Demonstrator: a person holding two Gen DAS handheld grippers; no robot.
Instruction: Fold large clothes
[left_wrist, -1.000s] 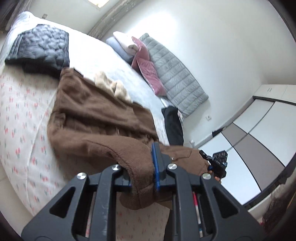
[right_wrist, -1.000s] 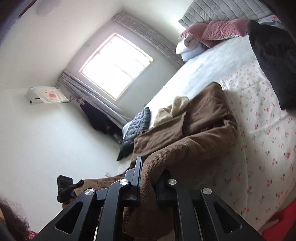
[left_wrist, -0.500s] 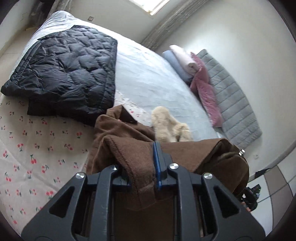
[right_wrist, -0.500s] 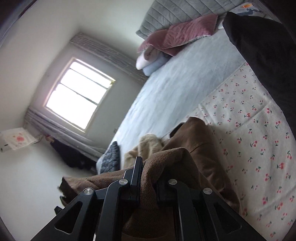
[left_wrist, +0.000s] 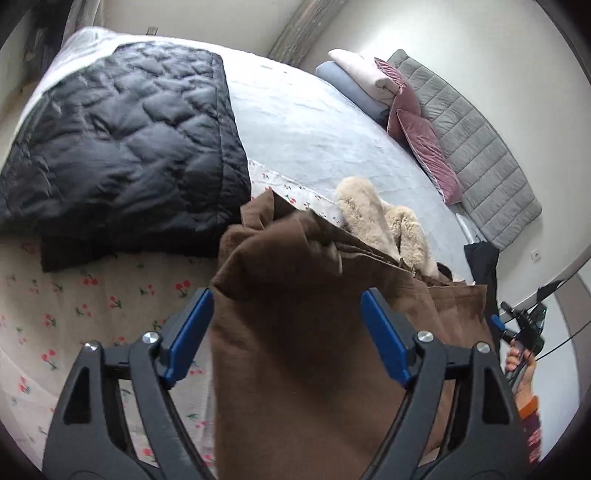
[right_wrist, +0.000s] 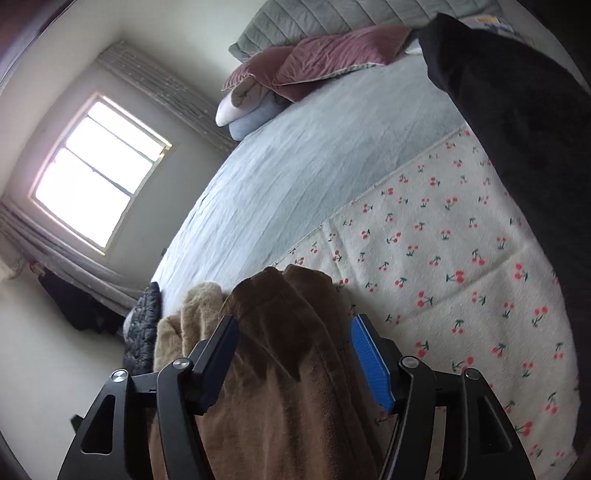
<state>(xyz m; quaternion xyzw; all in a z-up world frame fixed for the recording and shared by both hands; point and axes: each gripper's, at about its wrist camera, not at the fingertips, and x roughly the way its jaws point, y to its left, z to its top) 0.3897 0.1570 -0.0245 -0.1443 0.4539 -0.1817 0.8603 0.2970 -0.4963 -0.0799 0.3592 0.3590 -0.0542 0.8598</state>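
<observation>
Now both grippers stand wide open over the bed: the left gripper (left_wrist: 286, 325) has its blue-padded fingers (left_wrist: 190, 334) spread well apart on either side of the brown coat (left_wrist: 314, 332), and the right gripper (right_wrist: 293, 350) is just as wide, its fingers (right_wrist: 369, 360) flanking the same brown fabric with clear gaps and no grip on it. That coat lies in a folded heap on the cherry-print sheet (right_wrist: 443, 258), its cream fleece lining (left_wrist: 384, 225) poking out along the far edge, toward the pale blue bedspread (left_wrist: 314, 122). Just beside the coat, on the left-wrist view's left, sits a black quilted jacket (left_wrist: 122, 147), folded flat and touching the coat's corner. Up at the headboard end, two pink velvet cushions (left_wrist: 417, 133) lean on a grey quilted headboard pad (left_wrist: 476, 144), with a stack of folded blankets (left_wrist: 358, 81) next to them. From the right wrist, a dark garment (right_wrist: 517, 122) spreads along the right edge of the bed, and a bright window (right_wrist: 98, 170) glows on the far wall. At the far right of the left-wrist view, the person's right hand (left_wrist: 517, 363) grips its handle.
</observation>
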